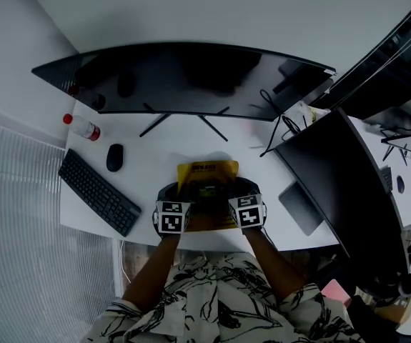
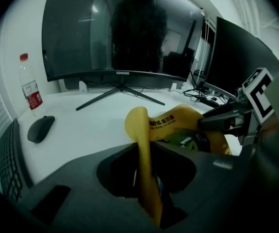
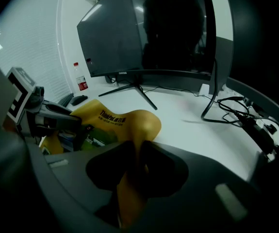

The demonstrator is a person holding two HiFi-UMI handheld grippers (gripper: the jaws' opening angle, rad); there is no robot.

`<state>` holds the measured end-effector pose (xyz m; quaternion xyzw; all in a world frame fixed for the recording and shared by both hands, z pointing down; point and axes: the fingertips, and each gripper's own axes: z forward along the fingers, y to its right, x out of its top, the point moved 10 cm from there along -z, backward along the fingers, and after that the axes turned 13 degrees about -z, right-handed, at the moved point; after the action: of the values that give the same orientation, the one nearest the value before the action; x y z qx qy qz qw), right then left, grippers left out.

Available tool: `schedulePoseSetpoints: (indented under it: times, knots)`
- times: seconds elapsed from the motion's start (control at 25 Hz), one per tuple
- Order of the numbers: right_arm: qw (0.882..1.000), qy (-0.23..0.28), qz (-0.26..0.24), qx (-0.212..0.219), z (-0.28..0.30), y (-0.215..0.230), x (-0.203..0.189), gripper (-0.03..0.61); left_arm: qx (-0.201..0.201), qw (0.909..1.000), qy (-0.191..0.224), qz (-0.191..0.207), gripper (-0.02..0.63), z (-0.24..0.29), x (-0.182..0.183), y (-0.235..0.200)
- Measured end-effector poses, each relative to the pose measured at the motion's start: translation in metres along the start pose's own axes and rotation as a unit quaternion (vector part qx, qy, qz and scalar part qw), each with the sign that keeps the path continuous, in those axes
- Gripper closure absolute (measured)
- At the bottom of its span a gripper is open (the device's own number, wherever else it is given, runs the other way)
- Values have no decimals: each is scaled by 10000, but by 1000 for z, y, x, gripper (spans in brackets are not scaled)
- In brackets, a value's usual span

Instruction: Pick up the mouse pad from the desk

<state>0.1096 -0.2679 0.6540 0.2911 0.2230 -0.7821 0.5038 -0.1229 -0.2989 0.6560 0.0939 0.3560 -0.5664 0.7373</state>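
Note:
The yellow mouse pad [image 1: 206, 170] lies bent near the desk's front edge, with its two side edges lifted and its middle sagging. My left gripper [image 1: 179, 194] is shut on its left edge. In the left gripper view that edge of the pad [image 2: 171, 123] stands folded upright between the jaws of the left gripper [image 2: 146, 176]. My right gripper [image 1: 238, 193] is shut on the right edge, and in the right gripper view the pad [image 3: 112, 120] curls up into the jaws of the right gripper [image 3: 133, 171]. Each gripper shows in the other's view, left [image 3: 57, 118] and right [image 2: 226, 118].
A black keyboard [image 1: 98, 191], a dark mouse [image 1: 114, 157] and a red-capped bottle [image 1: 83, 127] sit on the desk's left. The curved monitor [image 1: 184, 77] stands behind on a splayed foot. A second monitor [image 1: 341, 184] and cables [image 1: 280, 131] crowd the right side.

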Motion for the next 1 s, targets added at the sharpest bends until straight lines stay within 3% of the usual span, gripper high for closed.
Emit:
schedulePoseSetpoints:
  times: [1.0]
  knots:
    - [9922, 1055, -71, -657, -63, -8, 44, 483, -185, 9915, 1233, 376, 532, -62, 49, 11]
